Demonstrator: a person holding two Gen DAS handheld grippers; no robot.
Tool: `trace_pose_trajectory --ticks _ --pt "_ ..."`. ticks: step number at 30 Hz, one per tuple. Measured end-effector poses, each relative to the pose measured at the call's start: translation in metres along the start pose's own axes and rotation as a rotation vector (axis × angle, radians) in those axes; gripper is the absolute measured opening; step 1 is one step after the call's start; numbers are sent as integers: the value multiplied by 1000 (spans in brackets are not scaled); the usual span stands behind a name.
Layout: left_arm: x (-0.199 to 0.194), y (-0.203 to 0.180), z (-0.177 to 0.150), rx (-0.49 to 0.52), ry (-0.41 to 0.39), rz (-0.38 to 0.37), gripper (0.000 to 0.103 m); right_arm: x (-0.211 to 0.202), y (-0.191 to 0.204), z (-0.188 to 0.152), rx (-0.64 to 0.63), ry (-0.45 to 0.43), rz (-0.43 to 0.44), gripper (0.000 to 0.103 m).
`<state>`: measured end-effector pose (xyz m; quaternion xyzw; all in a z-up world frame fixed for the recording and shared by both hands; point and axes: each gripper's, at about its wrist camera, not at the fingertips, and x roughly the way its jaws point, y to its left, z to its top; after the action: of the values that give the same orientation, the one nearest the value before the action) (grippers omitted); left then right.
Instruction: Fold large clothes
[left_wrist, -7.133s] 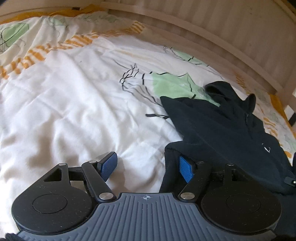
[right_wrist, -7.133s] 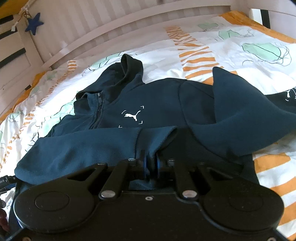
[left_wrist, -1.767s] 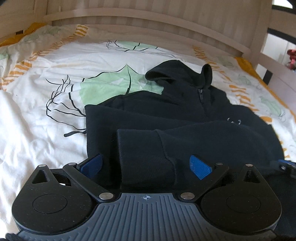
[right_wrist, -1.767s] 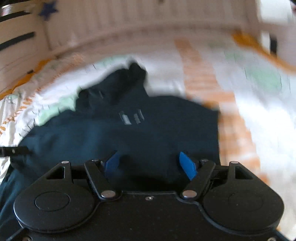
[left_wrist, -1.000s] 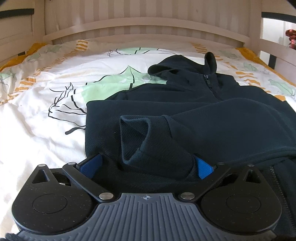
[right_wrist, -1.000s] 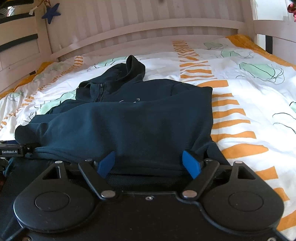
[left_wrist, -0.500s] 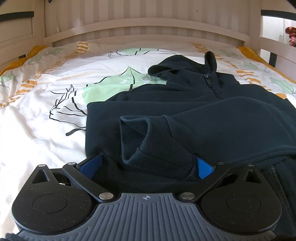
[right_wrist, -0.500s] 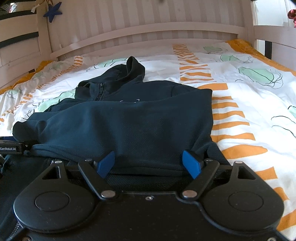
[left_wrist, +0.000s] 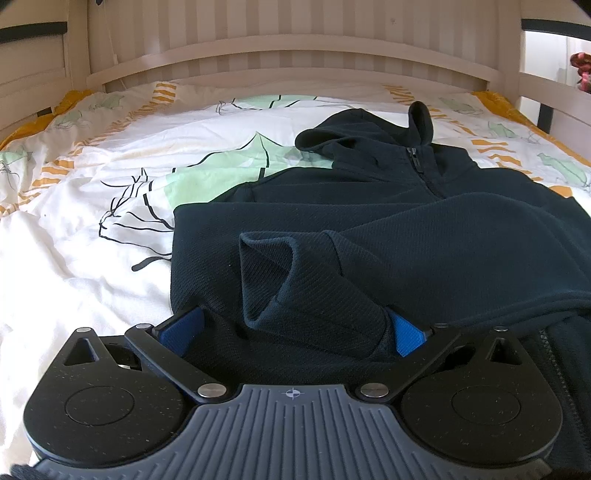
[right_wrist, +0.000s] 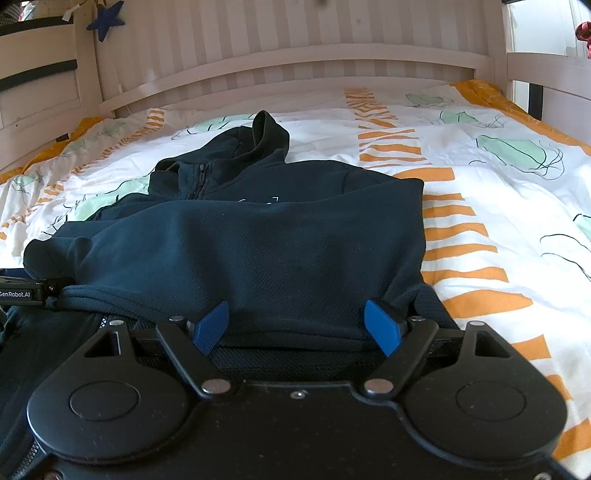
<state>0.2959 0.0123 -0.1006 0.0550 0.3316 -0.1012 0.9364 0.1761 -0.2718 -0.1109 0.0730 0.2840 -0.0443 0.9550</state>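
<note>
A dark navy zip hoodie (left_wrist: 424, 236) lies on the bed with its hood toward the headboard and both sleeves folded across its front. It also shows in the right wrist view (right_wrist: 280, 240). My left gripper (left_wrist: 291, 332) is open at the hoodie's lower left edge, its blue pads (left_wrist: 183, 330) either side of a sleeve cuff (left_wrist: 273, 273) that stands up in a fold. My right gripper (right_wrist: 297, 326) is open at the lower right edge, blue pads (right_wrist: 382, 325) spread around the bottom hem. The left gripper's tip (right_wrist: 22, 291) shows at the far left of the right wrist view.
The bed has a white duvet (left_wrist: 92, 236) with green and orange print (right_wrist: 476, 254). A cream slatted headboard (left_wrist: 295, 48) stands at the far end, with side rails (right_wrist: 546, 77) on the right. A blue star (right_wrist: 107, 18) hangs at the upper left.
Since 7.1 s ago the right sleeve was folded across the hoodie and my right gripper let go of it. Over the last second both grippers stay open and almost still at the lower edge.
</note>
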Motion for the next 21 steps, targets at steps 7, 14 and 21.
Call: trace_pose_trajectory --ticks 7,14,21 --pt "-6 3 10 20 46 -31 102 4 -8 12 3 82 139 103" --pt "-46 9 46 46 -40 -93 101 -15 -3 47 -51 67 167 102" --pt "-8 15 103 -17 -70 -119 101 20 1 106 -63 -14 140 102"
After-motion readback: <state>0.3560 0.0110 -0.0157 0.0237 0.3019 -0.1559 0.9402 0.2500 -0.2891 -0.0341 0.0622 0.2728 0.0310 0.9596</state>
